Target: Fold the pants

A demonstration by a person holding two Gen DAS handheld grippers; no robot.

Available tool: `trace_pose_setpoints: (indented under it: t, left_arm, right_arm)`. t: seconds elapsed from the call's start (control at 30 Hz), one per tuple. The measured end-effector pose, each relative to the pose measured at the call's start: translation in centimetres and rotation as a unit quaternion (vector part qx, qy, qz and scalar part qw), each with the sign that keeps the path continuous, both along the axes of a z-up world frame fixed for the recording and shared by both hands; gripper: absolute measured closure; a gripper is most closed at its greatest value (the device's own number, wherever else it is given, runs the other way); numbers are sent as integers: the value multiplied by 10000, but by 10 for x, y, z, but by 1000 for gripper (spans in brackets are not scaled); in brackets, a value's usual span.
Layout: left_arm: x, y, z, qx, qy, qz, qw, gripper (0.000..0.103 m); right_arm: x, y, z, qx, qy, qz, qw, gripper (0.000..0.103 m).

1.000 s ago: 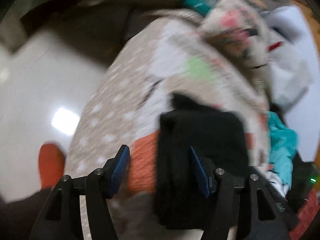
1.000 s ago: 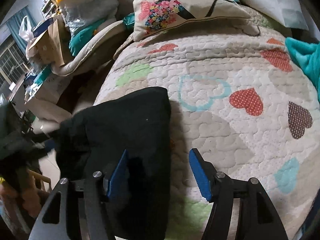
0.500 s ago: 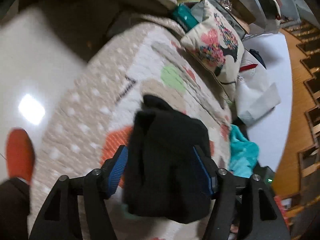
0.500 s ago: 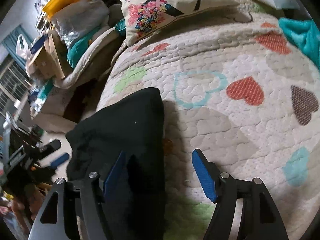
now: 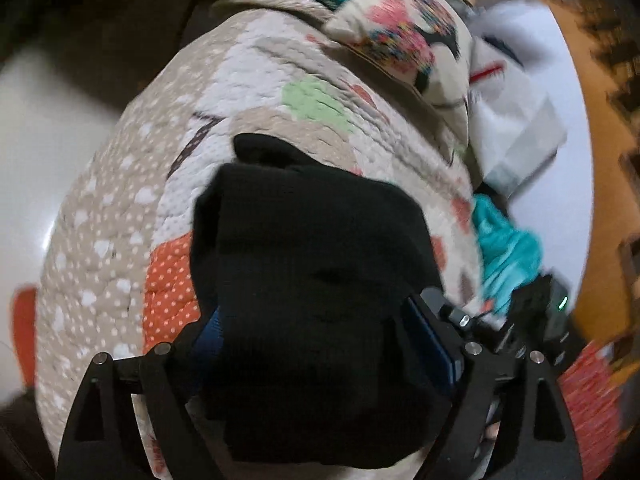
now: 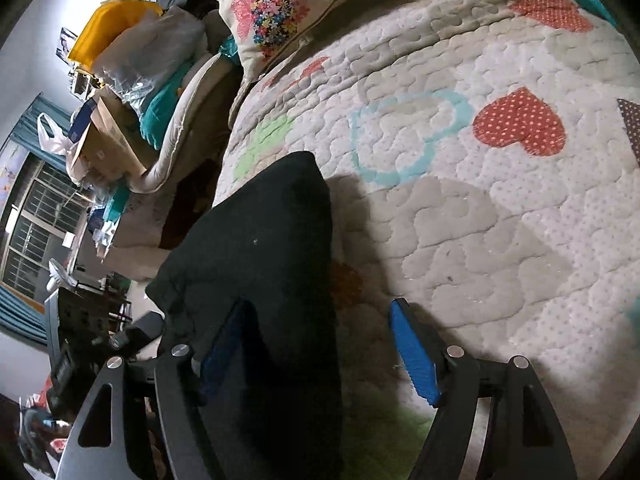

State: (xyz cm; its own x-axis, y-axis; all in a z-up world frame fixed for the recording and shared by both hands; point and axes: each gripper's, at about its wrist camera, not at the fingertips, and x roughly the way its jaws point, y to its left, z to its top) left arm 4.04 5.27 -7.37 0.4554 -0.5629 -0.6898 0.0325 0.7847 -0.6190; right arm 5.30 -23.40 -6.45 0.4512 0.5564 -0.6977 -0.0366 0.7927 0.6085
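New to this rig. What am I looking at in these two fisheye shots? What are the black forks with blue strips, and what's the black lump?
There is no robot here: a person holds one two-finger gripper in each hand, and a fisheye camera on each looks forward along its fingers. The black forks are those fingers; the blue strips are their pads.

The left wrist view shows the left gripper with its jaws either side of the folded black fabric pants. They look closed on the bundle, though blur hides the contact.

The right wrist view shows the right gripper open. The same pants cover its left finger; its right pad is bare.

Underneath lies a quilted cream bedspread with coloured heart patches, with a floral pillow behind.
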Motion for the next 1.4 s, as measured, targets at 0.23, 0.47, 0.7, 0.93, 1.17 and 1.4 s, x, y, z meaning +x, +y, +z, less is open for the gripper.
trace_pose_setpoints:
  t: [0.23,0.47,0.7,0.93,1.17,1.4]
  left_arm:
    - [-2,3,3,396,-38,37,9992,61]
    - [2,-5,2,203,-64,-26,9998,32]
    - [-6,-9,21,391,-447,-67,9982,70]
    - [7,-39,31,476,-553,-277,9969,70]
    - [10,-11,18,158,-139,84,9997,58]
    - [18,0,0,-913,257,15,9955,44]
  right_arm:
    - [22,20,-4,272,162,348,9989,24]
    - [17,39,2,34,22,668,9978,42]
    - [8,43,29,-299,-306,747,9963,65]
    - [5,34,52,-999,-563,541,9919,67]
    - [15,-13,11,-820,165,-304,9960,43]
    - [18,-1,17,-1579,-65,-224,9872,37]
